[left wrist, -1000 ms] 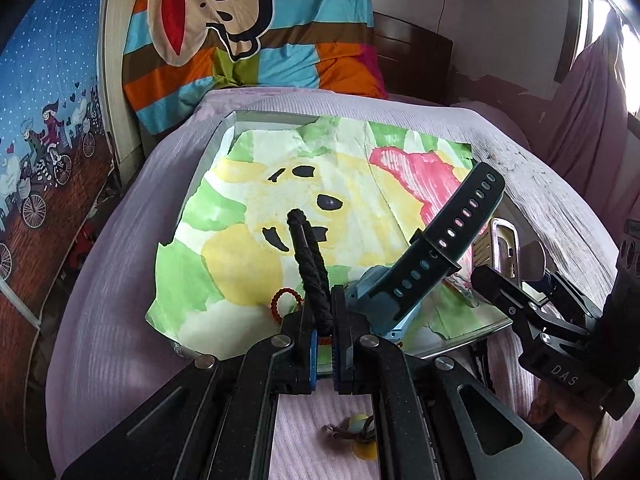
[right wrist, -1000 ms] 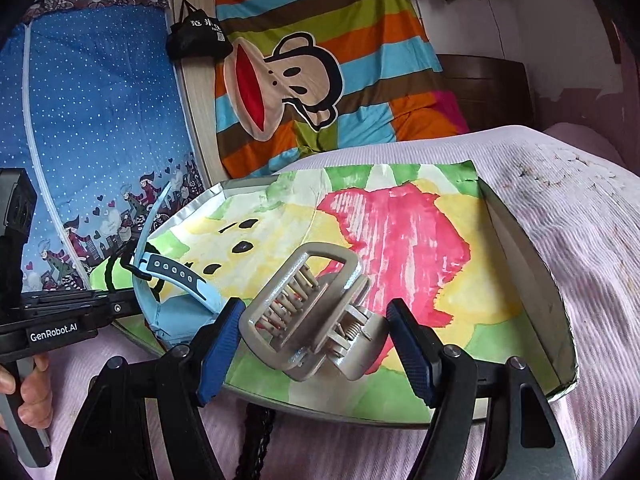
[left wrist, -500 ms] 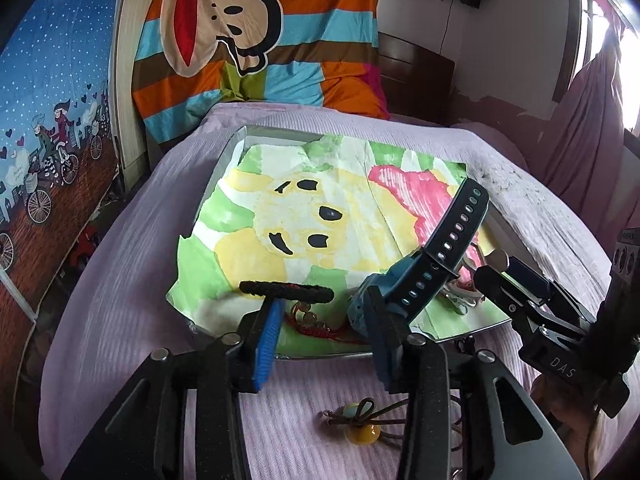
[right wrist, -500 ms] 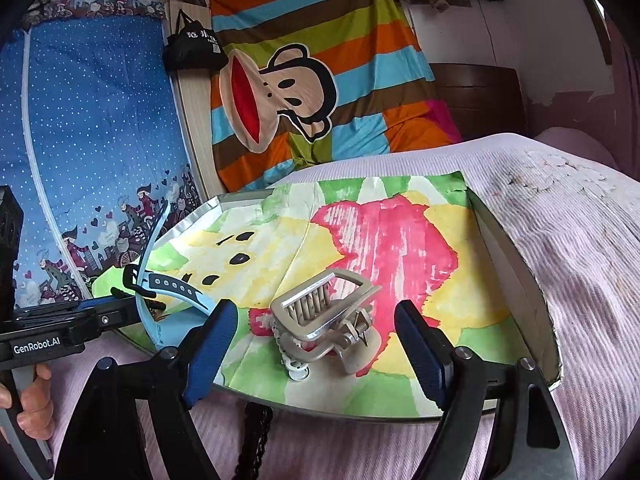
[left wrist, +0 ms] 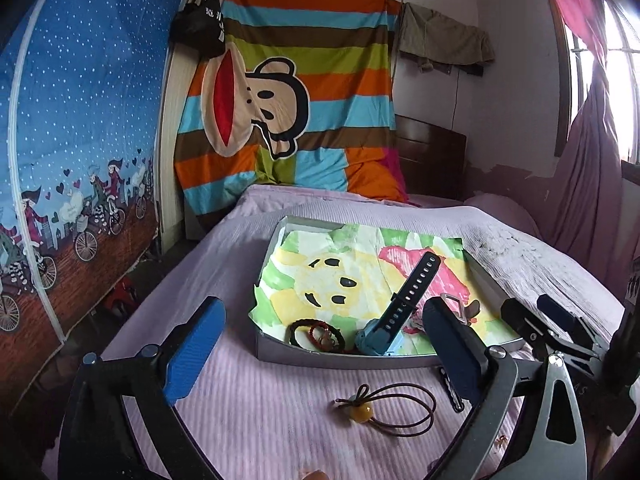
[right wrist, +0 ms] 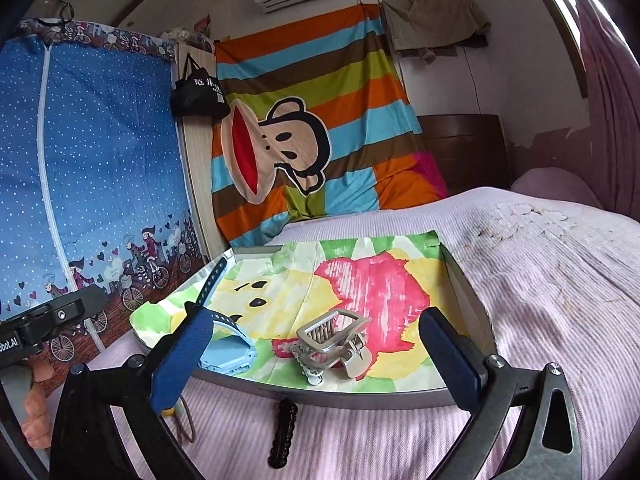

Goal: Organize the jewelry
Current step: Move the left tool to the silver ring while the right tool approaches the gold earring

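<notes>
A shallow grey tray (left wrist: 340, 358) lined with a painted paper lies on the pink bedspread. In it lie a black hair tie (left wrist: 298, 325) with a red bead bracelet (left wrist: 320, 338), a blue watch with a dark strap (left wrist: 404, 308), and a beige hair claw (right wrist: 334, 342). A brown cord with a yellow bead (left wrist: 384, 406) and a black hair clip (right wrist: 283, 432) lie on the bed in front of the tray. My left gripper (left wrist: 324, 360) is open and empty, pulled back from the tray. My right gripper (right wrist: 316, 364) is open and empty, just before the claw.
The tray's near wall (right wrist: 340, 398) stands between both grippers and the items inside. A striped monkey blanket (left wrist: 288, 112) hangs at the bed's head. A blue wardrobe cover (left wrist: 72, 160) stands to the left. The right gripper shows at the right of the left wrist view (left wrist: 560, 336).
My left gripper opened and let go of the black hair tie, which now lies in the tray. My right gripper released the hair claw into the tray. Both pulled back.
</notes>
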Tool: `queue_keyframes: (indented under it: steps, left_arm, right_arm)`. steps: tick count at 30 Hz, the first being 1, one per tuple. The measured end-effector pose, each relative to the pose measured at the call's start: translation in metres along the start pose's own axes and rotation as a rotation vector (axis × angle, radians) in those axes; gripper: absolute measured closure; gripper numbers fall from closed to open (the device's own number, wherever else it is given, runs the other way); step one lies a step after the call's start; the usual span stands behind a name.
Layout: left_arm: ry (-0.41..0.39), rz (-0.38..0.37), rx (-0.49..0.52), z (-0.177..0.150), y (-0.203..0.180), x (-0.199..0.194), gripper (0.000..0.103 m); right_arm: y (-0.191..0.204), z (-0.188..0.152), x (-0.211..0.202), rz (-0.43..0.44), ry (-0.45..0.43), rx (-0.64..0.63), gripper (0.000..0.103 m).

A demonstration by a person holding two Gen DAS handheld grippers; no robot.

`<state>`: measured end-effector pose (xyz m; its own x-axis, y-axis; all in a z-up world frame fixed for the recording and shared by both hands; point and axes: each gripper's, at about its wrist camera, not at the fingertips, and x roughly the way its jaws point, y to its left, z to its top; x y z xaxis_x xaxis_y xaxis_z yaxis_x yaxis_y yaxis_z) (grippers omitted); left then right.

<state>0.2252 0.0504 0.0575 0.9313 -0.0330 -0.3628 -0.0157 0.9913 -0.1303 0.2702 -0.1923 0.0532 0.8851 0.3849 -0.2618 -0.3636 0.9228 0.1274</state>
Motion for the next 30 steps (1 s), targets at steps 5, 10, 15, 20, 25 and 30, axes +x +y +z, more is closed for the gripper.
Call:
queue_keyframes:
  steps: [5, 10, 15, 20, 25, 30]
  left_arm:
    - [-0.046, 0.012, 0.015, -0.005, -0.001, -0.031, 0.003]
    - [-0.084, 0.0, 0.021, -0.011, -0.007, -0.06, 0.003]
    - [-0.099, -0.02, 0.012, -0.019, -0.011, -0.085, 0.003]
    - [-0.097, -0.021, 0.013, -0.032, -0.014, -0.103, 0.003]
    - [-0.093, -0.013, 0.025, -0.046, -0.015, -0.115, 0.003]
    - [-0.084, -0.014, 0.055, -0.061, -0.02, -0.12, 0.003]
  right_arm:
    - [0.009, 0.007, -0.034, -0.011, -0.067, -0.019, 0.0]
    - [0.016, 0.005, -0.064, -0.025, -0.09, -0.046, 0.0]
    - [0.017, -0.003, -0.089, -0.04, -0.095, -0.038, 0.0]
    - [0.02, -0.016, -0.108, -0.04, -0.073, -0.047, 0.0]
    - [0.024, -0.029, -0.12, -0.042, -0.04, -0.062, 0.0]
    - [0.025, -0.039, -0.129, -0.046, -0.031, -0.087, 0.0]
